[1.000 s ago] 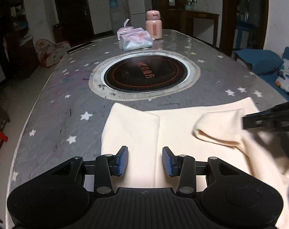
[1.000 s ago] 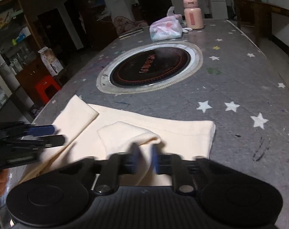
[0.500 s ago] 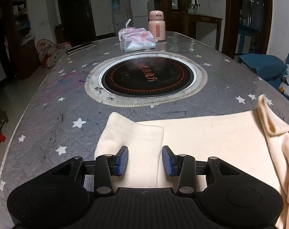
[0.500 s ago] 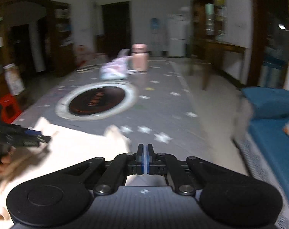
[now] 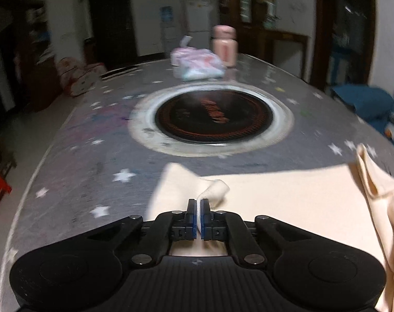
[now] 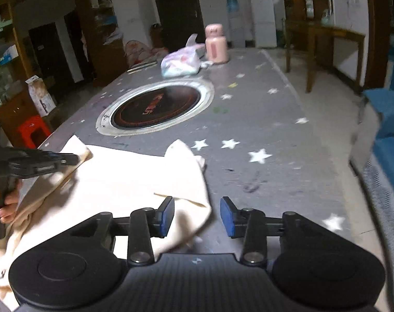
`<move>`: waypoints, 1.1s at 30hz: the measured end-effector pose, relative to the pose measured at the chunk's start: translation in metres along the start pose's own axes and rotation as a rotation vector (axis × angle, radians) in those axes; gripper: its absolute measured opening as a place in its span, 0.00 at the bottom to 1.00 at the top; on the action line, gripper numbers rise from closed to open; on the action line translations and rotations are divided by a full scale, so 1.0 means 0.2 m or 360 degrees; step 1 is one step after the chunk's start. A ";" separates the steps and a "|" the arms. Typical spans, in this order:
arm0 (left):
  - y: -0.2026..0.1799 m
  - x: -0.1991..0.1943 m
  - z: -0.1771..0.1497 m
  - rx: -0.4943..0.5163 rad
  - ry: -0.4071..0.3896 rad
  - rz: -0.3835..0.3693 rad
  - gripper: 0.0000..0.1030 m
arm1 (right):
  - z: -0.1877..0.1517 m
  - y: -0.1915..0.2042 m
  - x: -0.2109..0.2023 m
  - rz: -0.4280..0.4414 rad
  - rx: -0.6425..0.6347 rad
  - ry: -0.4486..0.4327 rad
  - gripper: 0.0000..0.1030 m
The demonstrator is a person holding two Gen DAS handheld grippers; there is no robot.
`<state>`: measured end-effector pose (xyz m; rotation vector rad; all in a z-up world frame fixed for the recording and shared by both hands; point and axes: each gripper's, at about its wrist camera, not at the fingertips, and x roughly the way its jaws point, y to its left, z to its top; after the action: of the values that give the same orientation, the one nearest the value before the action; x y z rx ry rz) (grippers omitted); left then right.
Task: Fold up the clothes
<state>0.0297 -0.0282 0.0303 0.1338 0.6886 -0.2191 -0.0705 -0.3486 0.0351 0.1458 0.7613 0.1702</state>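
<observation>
Star-print table [image 5: 74,156] carries cream garment [image 5: 287,200], soft, limp, light. Left gripper [image 5: 198,214] clamped on sleeve cuff [image 5: 212,192] just ahead. Right gripper [image 6: 197,217] apart over garment's edge; grip hems, not 1 loose layer.

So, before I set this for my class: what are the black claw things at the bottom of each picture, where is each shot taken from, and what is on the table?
They are hand-held grippers, one in each of a person's hands, each with a camera looking along its fingers. The left gripper is shut on a fold of the cream garment. The right gripper is open over the garment's other end. The right view also shows the left gripper from the side. The starred table also holds a round inset hob, a tissue pack and a pink flask.
</observation>
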 end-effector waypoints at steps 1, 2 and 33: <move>0.04 -0.03 0.00 -0.0039 -0.0013 0.0024 0.03 | 0.00 0.00 0.04 0.0009 0.0008 0.0019 0.39; 0.09 -0.06 0.00 -0.0078 -0.0030 0.0047 0.02 | 0.00 -0.01 0.08 0.0022 0.0018 0.0043 0.38; 0.63 -0.84 -0.55 -0.0355 0.0001 0.0399 0.09 | -0.33 -0.10 -0.54 -0.0301 -0.0053 -0.0064 0.30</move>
<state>-0.1332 0.1408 0.0610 0.0059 0.6853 0.0982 -0.1916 -0.3868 0.0573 0.0450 0.7276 0.0005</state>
